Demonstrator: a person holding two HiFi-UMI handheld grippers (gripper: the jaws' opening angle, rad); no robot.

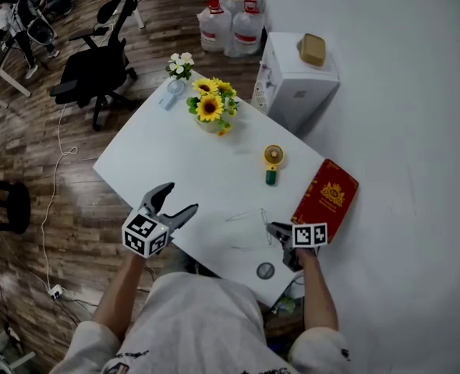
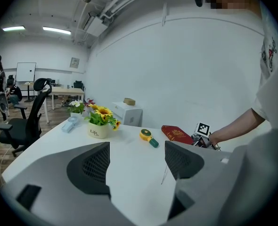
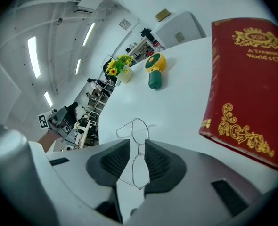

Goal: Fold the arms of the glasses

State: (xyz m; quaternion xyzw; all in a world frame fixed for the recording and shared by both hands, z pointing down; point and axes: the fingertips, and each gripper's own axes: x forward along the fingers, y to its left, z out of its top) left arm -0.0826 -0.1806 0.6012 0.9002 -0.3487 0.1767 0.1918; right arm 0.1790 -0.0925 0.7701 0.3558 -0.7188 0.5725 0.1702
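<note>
Glasses (image 3: 139, 150): thin wire frame lying on the white table (image 1: 160, 154) near its front edge, just left of the red book; arms spread out, not folded
Right gripper (image 3: 137, 144): tilted down over the glasses; jaws narrow, with the bridge of the glasses in the gap between them; one lens shows beyond the pads, one nearer the camera; a sliver of table shows either side of the wire, so the pads are not pressing on it
Left gripper (image 2: 136, 160): jaws wide apart with nothing between them; held above the table's left front part, well apart from the glasses
Red book (image 3: 245, 79): flat at the table's right edge; gold print on its cover
Sunflower pot (image 1: 210, 109): far side of the table
</note>
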